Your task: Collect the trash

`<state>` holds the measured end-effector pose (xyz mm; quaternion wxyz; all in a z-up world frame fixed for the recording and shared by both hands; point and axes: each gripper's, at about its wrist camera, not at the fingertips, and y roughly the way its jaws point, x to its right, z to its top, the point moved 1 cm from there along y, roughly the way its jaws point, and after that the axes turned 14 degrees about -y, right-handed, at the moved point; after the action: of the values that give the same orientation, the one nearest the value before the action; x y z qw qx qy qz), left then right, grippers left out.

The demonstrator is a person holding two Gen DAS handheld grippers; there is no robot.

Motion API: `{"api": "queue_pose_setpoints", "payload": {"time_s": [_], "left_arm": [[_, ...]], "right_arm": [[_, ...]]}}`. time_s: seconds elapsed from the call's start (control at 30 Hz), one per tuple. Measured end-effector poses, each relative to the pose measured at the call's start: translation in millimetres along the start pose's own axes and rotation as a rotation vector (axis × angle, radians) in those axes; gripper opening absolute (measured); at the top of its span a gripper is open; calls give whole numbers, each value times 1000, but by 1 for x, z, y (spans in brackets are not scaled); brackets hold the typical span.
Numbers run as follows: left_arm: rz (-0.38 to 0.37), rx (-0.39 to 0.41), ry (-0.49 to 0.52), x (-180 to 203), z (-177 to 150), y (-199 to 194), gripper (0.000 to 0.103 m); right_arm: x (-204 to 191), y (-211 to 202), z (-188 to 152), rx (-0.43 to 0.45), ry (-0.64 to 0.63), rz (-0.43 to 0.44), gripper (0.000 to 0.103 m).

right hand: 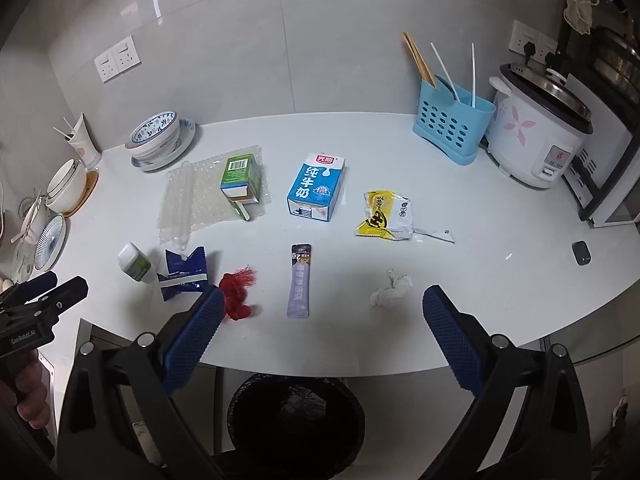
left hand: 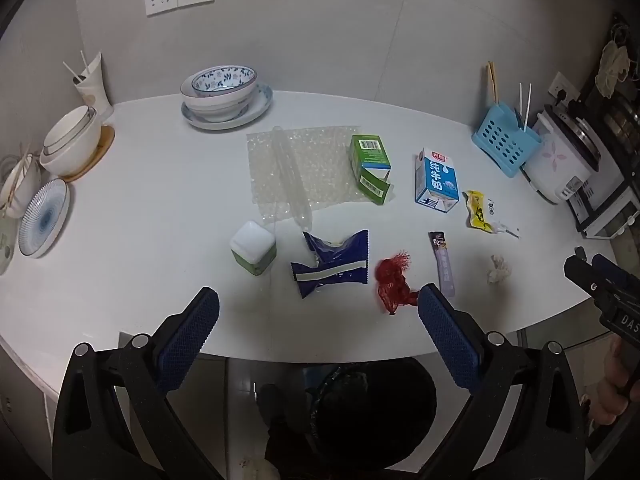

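2 grippers, left gripper (left hand: pixel 318 300) and right gripper (right hand: pixel 324 300), hold jaws spread above the black-lined bin (right hand: pixel 296 412).

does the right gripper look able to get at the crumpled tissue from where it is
Probably yes: the right gripper is open and empty, and the crumpled tissue lies alone on bare counter just ahead between its fingers.

Left tongs (left hand: pixel 318 312) and right tongs (right hand: pixel 320 316) gape wide, tilted downward, empty.
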<state>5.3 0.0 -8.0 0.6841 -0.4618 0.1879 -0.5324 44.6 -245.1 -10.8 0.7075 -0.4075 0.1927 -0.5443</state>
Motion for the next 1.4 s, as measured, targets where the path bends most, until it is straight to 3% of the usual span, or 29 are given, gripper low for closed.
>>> {"api": "queue_pose_setpoints", "payload": {"time_s": [0.17, 0.37, 1.4], "left_arm": [[12, 30, -1, 1, -6, -5, 97], [26, -1, -1, 4, 1, 0, 97], [21, -5, -8, 13, 1, 1, 97]], "right_arm": [[6, 3, 1, -10, 8, 16, 95], [9, 5, 0, -13, 12, 21, 95], [19, 9, -3, -20, 31, 23, 95]]}}
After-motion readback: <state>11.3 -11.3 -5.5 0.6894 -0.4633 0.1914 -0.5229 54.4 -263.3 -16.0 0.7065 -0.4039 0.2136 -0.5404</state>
